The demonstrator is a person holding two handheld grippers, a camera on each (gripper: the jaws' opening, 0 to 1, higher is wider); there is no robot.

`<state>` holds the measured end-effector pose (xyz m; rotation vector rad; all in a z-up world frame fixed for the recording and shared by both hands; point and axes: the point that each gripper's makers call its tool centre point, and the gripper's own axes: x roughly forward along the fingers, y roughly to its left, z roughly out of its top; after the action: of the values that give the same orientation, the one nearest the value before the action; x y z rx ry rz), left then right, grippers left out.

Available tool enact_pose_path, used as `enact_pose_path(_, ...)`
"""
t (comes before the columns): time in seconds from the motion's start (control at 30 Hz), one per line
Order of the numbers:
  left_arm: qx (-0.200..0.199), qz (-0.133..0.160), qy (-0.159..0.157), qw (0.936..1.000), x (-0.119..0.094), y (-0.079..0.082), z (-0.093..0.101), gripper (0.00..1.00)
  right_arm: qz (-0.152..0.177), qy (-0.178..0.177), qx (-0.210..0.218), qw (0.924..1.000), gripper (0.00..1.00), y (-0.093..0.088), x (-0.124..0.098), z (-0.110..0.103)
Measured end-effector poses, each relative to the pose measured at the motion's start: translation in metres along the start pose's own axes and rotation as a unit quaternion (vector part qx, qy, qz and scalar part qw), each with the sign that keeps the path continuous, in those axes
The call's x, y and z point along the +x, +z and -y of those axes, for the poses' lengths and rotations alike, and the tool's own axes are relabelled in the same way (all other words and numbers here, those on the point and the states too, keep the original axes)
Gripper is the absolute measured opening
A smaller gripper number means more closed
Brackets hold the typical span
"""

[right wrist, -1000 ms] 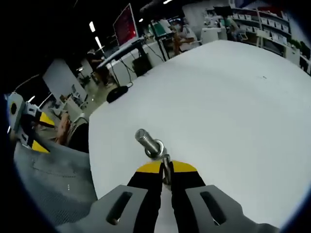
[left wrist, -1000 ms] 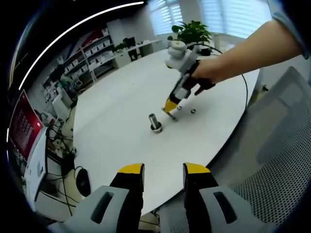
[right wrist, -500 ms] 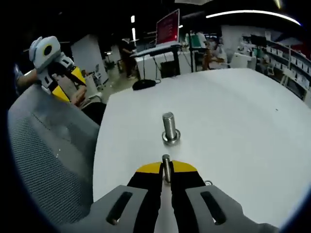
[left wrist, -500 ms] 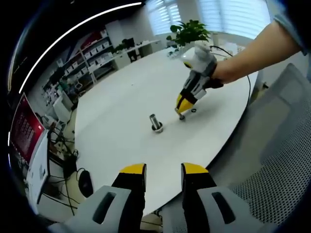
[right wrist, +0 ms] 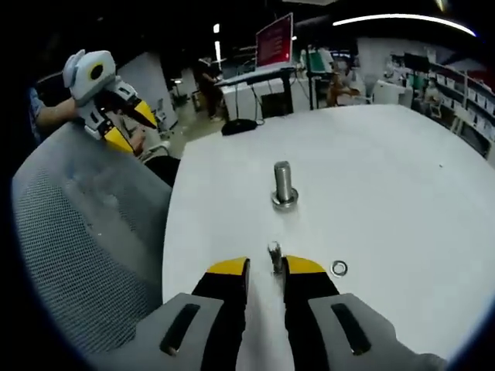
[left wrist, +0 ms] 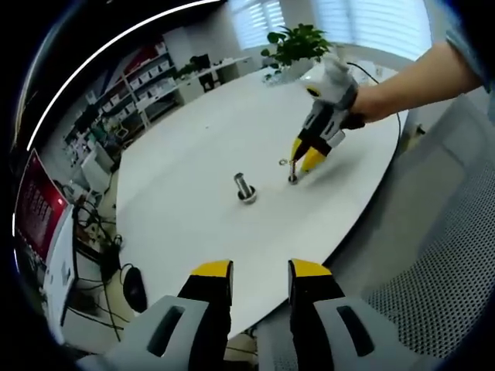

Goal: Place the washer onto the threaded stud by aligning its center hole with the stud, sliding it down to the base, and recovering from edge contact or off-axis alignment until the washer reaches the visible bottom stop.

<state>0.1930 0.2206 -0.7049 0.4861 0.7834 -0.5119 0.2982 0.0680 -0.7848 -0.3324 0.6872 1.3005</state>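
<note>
Two washers lie on the desk [right wrist: 402, 185]: one [right wrist: 274, 249] upright between our right gripper [right wrist: 265, 268]'s fingers, which have just parted, another [right wrist: 339, 268] flat nearby. Our stud [right wrist: 284, 186] stands bare mid-desk. Release suggests re-gripping. Left gripper [left wrist: 261, 270] hangs open, empty, off the near edge.

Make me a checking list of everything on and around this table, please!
Surface: white table, smooth and round-edged.
Job's things: threaded stud stands upright with nothing on its shaft; a washer lies flat to the side of the tips.
Clutter: nothing seen.
Grippers: right gripper has its jaws apart, with a small metal piece on edge between the tips; left gripper is open, off the table's edge.
Cables: black cable runs by the person's arm.
Surroundings: potted plant, shelves, red screen, mesh chair.
</note>
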Motion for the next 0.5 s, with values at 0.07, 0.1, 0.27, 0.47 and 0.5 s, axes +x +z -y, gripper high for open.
enact_pose_path(0.07, 0.001, -0.001, 0.001, 1.0, 0.0, 0.0, 0.0, 0.26, -0.014, -0.005, 0.001, 0.9999, 0.19, -0.004, -0.004, 0.006)
enact_pose_path(0.1, 0.001, 0.0, 0.001, 1.0, 0.0, 0.0, 0.0, 0.26, -0.036, -0.008, -0.004, 0.9993, 0.19, -0.01, -0.007, 0.009)
enact_pose_path(0.27, 0.001, 0.003, 0.002, 1.0, -0.001, 0.001, 0.0, 0.26, -0.15, -0.038, -0.046, 0.9869, 0.17, -0.043, -0.013, 0.031)
enact_pose_path(0.47, -0.001, 0.006, 0.003, 1.0, -0.001, 0.002, -0.001, 0.26, -0.189, -0.025, -0.065, 0.9795, 0.14, -0.054, -0.003, 0.033)
enact_pose_path(0.5, -0.001, 0.006, 0.002, 1.0, -0.001, 0.002, -0.001, 0.26, -0.195, -0.024, -0.081, 0.9772, 0.14, -0.054, -0.001, 0.033)
